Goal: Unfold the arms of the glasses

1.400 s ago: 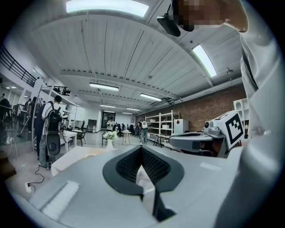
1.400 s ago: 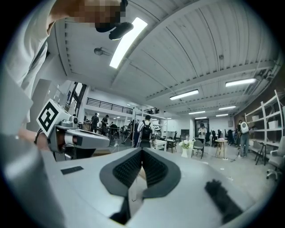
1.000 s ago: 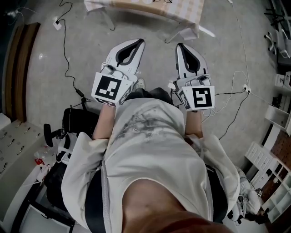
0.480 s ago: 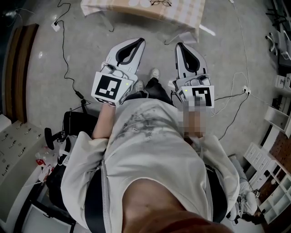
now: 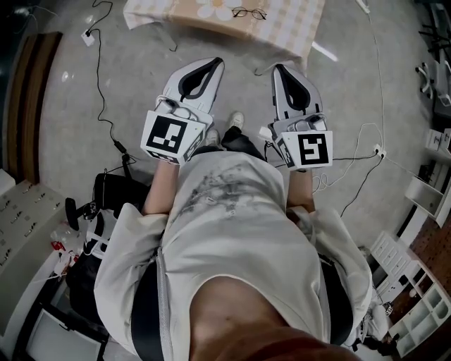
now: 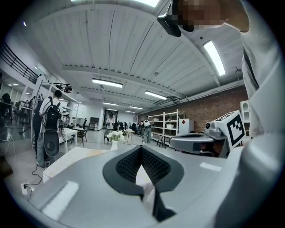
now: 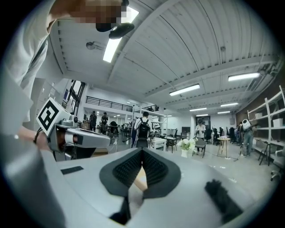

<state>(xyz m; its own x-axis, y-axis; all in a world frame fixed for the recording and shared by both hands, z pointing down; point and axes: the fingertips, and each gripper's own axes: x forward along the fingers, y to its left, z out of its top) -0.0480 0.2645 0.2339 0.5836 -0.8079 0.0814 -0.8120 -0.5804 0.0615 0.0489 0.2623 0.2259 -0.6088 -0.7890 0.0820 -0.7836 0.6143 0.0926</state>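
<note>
Left gripper (image 5: 217, 63) and right gripper (image 5: 279, 70) closed, empty, short of table (image 5: 296, 22); glasses (image 5: 249, 13) on it look light, fragile: pinch rim near hinge.

Glasses (image 5: 249, 13) on checked table (image 5: 296, 29)

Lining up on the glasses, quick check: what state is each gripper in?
Left gripper: shut, nothing between the jaws.
Right gripper: shut, nothing between the jaws.
</note>
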